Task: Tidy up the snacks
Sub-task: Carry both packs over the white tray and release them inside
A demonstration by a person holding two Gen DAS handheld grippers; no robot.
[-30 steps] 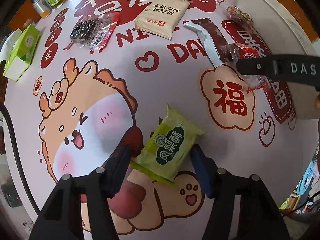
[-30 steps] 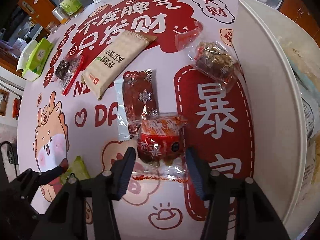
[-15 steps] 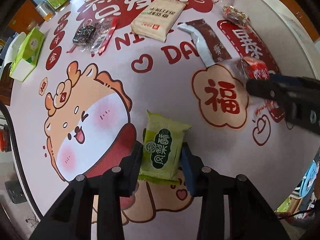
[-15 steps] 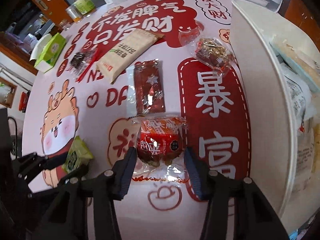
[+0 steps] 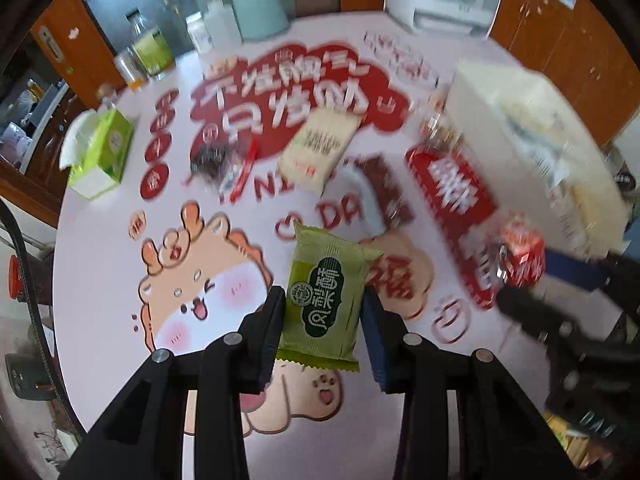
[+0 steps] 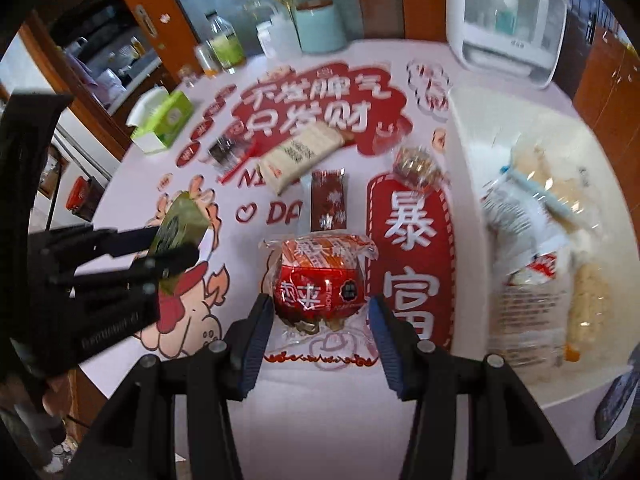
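My left gripper (image 5: 322,320) is shut on a green snack packet (image 5: 326,296) and holds it above the table; the packet also shows in the right wrist view (image 6: 178,224). My right gripper (image 6: 318,320) is shut on a red snack in a clear wrapper (image 6: 318,280), lifted off the table; it also shows in the left wrist view (image 5: 520,260). A white bin (image 6: 464,200) with several snack packs stands at the right. On the table lie a beige cracker pack (image 6: 300,156), a dark red bar (image 6: 328,200), a nut snack (image 6: 416,168) and a dark snack (image 6: 224,148).
A green tissue box (image 5: 100,152) sits at the left edge. Bottles and jars (image 5: 152,52), a teal canister (image 5: 260,12) and a white appliance (image 6: 508,20) stand along the far edge. The round table (image 5: 100,280) drops off at the left and front.
Both grippers have risen from the table with their snacks held. The left closed on the green packet one second ago. The views now tilt up to the far edge.
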